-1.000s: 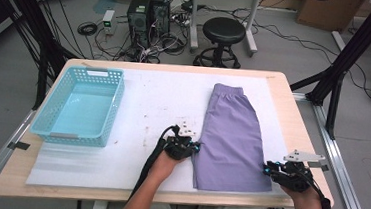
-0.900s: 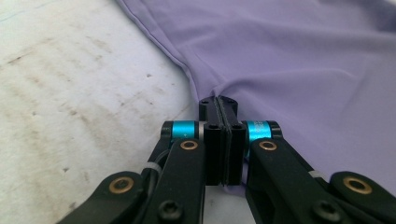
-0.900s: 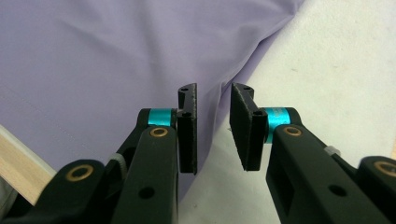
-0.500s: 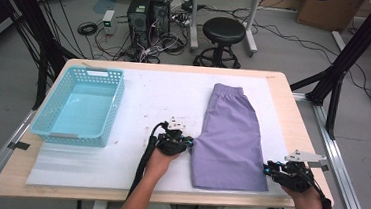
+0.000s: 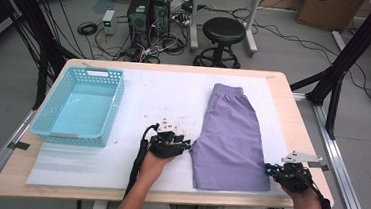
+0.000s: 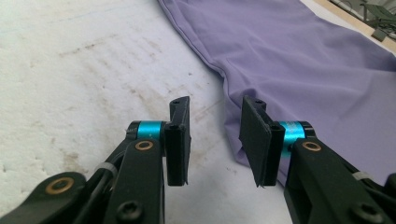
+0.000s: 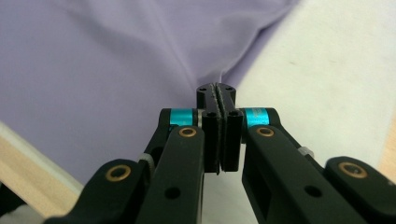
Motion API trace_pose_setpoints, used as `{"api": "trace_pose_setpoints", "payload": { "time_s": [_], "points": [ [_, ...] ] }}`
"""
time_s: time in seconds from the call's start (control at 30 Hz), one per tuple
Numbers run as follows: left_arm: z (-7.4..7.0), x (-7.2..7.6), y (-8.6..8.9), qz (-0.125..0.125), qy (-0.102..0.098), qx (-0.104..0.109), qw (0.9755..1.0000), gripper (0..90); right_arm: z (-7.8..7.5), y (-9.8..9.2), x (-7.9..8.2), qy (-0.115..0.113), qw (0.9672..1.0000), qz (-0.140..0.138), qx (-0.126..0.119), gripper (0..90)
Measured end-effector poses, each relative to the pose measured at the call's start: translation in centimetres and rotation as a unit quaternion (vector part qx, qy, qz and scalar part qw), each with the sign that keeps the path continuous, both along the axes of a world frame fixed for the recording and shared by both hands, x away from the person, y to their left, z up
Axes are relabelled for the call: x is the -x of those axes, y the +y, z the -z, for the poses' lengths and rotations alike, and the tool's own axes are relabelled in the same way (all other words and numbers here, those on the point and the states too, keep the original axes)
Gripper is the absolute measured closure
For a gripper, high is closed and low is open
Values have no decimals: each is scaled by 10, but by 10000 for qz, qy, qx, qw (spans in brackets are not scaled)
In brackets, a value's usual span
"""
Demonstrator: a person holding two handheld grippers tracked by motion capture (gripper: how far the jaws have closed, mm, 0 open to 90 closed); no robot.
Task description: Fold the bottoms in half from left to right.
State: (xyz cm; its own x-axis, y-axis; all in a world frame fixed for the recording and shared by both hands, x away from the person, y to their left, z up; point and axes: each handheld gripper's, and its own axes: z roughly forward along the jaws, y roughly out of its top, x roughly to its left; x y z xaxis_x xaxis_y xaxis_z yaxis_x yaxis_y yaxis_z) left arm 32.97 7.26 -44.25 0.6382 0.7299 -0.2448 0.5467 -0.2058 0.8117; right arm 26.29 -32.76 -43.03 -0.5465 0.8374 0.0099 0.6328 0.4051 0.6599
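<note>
Left claw [image 6: 215, 140] just spread beside purple shorts [image 5: 231, 133]; right claw [image 7: 219, 100] pressed together at their hem.

Pretty typical lab corner. Light wooden table [image 5: 293, 113] with a scuffed white sheet [image 5: 174, 98] spread over most of the top. Grey floor [image 5: 19, 91] all around, smooth and evenly lit, no harsh shadows. Black round stool [image 5: 224, 32] parked just behind the far edge. Two dark computer towers [image 5: 148, 11] on the floor to its left, sitting in a tangle of black cables [image 5: 163, 45], plus a small white box [image 5: 108, 19] nearby. Black frame struts [image 5: 350, 52] slanting down at the right, another dark bunch at the left [image 5: 29, 27]. Cardboard boxes [image 5: 321, 10] along the back, white desk legs [image 5: 253, 19] between them.
</note>
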Motion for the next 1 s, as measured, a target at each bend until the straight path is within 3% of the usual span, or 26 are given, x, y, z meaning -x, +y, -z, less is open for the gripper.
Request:
{"api": "trace_pose_setpoints", "payload": {
  "time_s": [0.07,0.13,0.2,0.4,0.47,0.5,0.6,0.63,0.67,0.7,0.77,0.87,0.93,1.0],
  "points": [
    [0,1,-1,50,33,22,10000,628,2,-2,-1,115,9999,-34,-114,889],
    [0,3,-4,133,78,49,9999,616,4,-1,-1,237,9994,-93,-227,769],
    [1,4,-7,224,140,43,9996,596,4,1,-1,232,9993,-28,-280,720],
    [4,5,-20,368,276,42,9989,549,1,-5,3,168,9990,114,-388,682],
    [8,3,-25,330,393,-151,9986,545,3,-5,4,238,9989,110,-394,664],
    [9,3,-28,264,356,-269,9987,554,5,-5,5,295,9987,104,-407,656],
    [9,7,-29,161,301,-515,9981,834,9,-5,10,313,9988,91,-359,663],
    [8,7,-28,127,320,-505,9981,882,10,-5,11,286,9990,94,-333,710],
    [8,8,-28,77,326,-535,9980,886,10,-5,13,244,9993,67,-276,837],
    [8,9,-28,57,343,-523,9980,890,10,-6,13,296,9989,-39,-356,898],
    [7,11,-26,-27,398,-511,9979,891,10,-5,16,233,9993,-89,-275,900],
    [7,16,-22,-76,441,-519,9977,892,9,-4,19,357,9988,-146,-311,891],
    [6,19,-19,-88,426,-513,9977,891,8,-4,20,496,9976,-221,-427,746],
    [6,19,-17,-80,439,-434,9981,867,7,-6,22,457,9974,-252,-495,722]
  ]
}}
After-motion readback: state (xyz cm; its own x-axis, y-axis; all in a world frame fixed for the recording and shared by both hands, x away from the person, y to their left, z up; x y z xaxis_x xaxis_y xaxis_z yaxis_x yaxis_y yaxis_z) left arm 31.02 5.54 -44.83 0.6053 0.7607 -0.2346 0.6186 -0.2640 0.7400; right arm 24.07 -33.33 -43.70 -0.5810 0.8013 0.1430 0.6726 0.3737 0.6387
